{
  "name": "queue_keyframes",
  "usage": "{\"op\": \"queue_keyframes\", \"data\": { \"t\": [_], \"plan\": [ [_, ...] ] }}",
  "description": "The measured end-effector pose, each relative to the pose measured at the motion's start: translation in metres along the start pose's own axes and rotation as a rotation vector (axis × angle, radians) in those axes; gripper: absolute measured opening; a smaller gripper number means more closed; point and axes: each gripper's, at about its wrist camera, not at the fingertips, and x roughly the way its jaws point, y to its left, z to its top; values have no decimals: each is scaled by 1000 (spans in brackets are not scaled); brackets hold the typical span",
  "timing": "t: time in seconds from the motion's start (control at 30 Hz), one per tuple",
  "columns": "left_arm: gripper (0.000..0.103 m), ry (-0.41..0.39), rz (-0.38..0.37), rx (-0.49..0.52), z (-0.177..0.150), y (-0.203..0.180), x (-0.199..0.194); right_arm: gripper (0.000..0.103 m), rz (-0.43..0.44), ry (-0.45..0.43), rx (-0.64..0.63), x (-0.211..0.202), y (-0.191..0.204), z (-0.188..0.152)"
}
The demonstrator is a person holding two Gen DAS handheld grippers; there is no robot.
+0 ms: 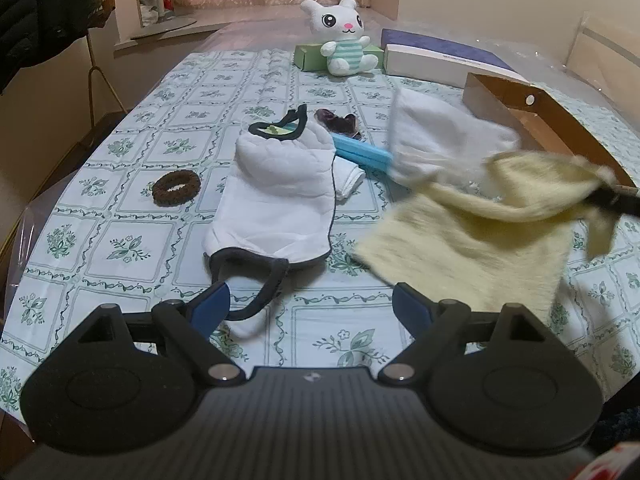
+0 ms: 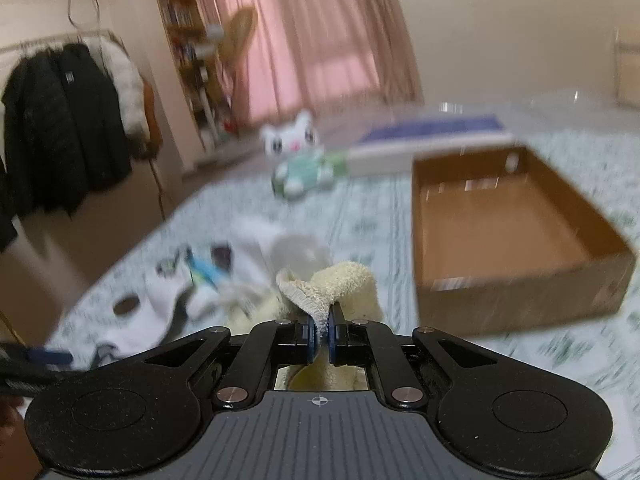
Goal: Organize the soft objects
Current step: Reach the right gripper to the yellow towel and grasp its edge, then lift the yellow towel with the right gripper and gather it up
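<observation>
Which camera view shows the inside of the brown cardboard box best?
The right wrist view: the brown cardboard box shows its whole bare floor, though blurred. The left wrist view shows only one corner of it, partly behind a white cloth.

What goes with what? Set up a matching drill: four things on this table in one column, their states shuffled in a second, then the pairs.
Things:
1. yellow towel
2. brown cardboard box
3. brown hair scrunchie
4. plush bunny

States:
A. sitting upright at the far end of the table
B. lying flat on the tablecloth, left of the white cloth bag
C. pinched between the right gripper's jaws
D. open-topped, nothing visible inside

Pairs: 1-C, 2-D, 3-B, 4-A
</observation>
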Motion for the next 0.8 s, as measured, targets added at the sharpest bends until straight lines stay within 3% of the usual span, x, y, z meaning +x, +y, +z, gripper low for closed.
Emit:
{"op": "queue_keyframes", "data": {
  "t": [0.13, 0.2, 0.33, 0.43, 0.57, 0.67, 0.73, 0.8],
  "plan": [
    [87, -5, -6, 1, 0, -3, -2, 7, 40, -86, 9, -19, 7, 17],
    [87, -6, -9, 0, 0, -3, -3, 7, 95, -78, -16, -16, 18, 20],
    [87, -13, -5, -5, 0, -1, -4, 7, 166, 101, -67, 16, 45, 2],
    [87, -19, 0, -13, 2, 3, -5, 7, 129, 278, -21, 47, 45, -24],
    [87, -14, -3, -21, 0, 8, -6, 9, 95, 375, 40, 60, 30, -40],
    [86, -8, -21, -21, -1, 6, -4, 29, 113, 349, 27, 49, 30, -31],
    [86, -5, -41, -17, -1, 2, -2, 63, 103, 299, 0, 35, 28, -26],
    [86, -8, -54, -6, 1, -4, 0, 77, 99, 243, 0, 28, 27, -21]
  ]
}}
